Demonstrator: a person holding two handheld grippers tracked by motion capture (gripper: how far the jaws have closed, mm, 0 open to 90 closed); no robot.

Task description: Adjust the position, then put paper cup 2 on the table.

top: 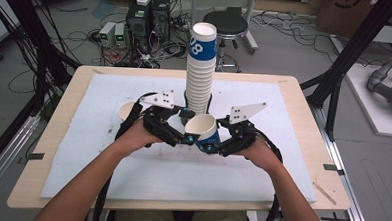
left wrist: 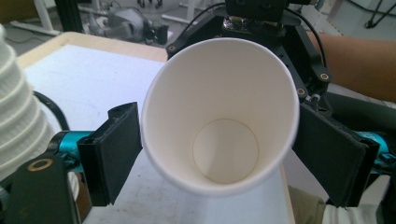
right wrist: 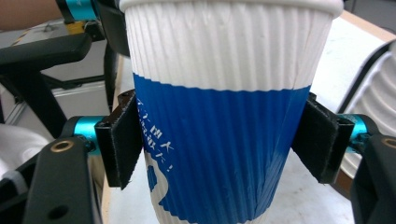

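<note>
both forearms reached in from below, the hands meeting mid-table. the right gripper (top: 213,141) clamped a tilted blue-and-white paper cup (top: 204,132) just before the cup stack (top: 200,70), marked "08". the left gripper (top: 182,131) stood loose beside the cup's rim. the cup's own print was unreadable.

a white ribbed paper cup (top: 204,131) with a blue band, empty, tilted mouth toward the left, just before the tall cup stack (top: 200,75).
</note>
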